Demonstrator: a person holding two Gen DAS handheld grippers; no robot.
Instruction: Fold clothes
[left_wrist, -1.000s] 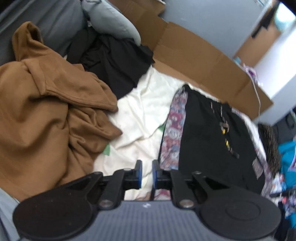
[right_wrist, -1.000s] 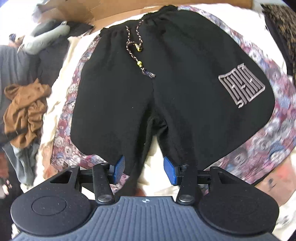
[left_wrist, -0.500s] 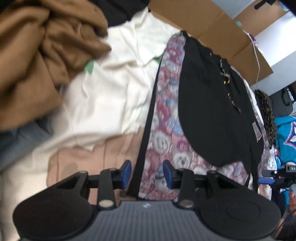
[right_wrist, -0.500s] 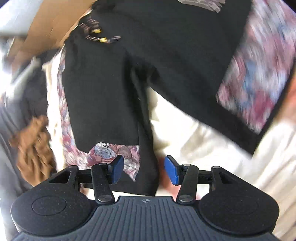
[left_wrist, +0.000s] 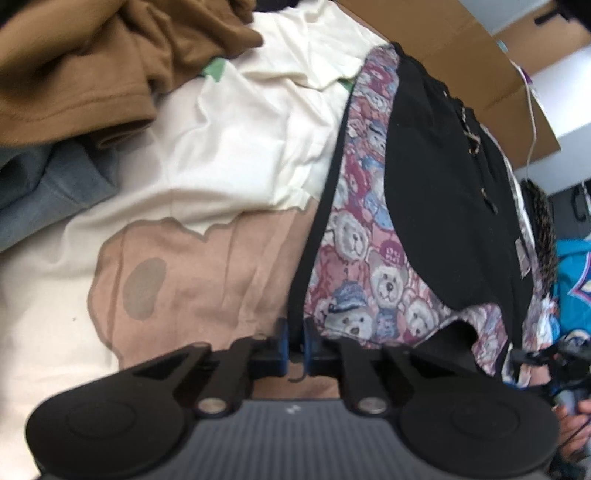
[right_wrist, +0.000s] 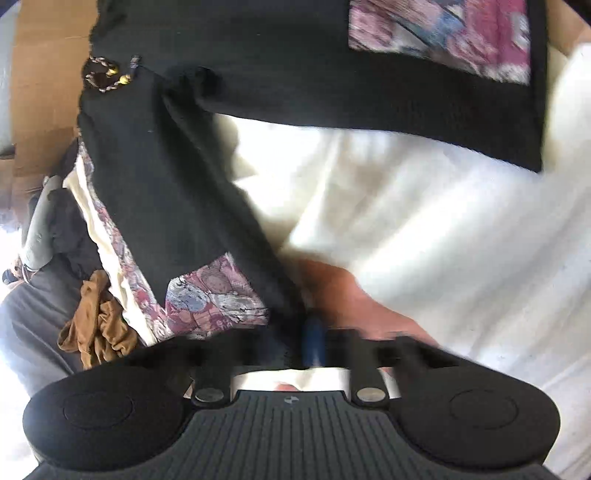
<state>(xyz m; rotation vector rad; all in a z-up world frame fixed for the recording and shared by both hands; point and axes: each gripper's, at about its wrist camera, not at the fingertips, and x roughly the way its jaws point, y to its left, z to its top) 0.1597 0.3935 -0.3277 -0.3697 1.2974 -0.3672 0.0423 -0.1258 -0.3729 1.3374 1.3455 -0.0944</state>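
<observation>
Shorts (left_wrist: 443, 192), black, lie flat on a teddy-bear blanket (left_wrist: 362, 251). Left gripper (left_wrist: 294, 343) has just closed, clamped on the blanket's black border. Right gripper (right_wrist: 295, 332) has just closed on the shorts' hem, beside the blanket's corner.
</observation>
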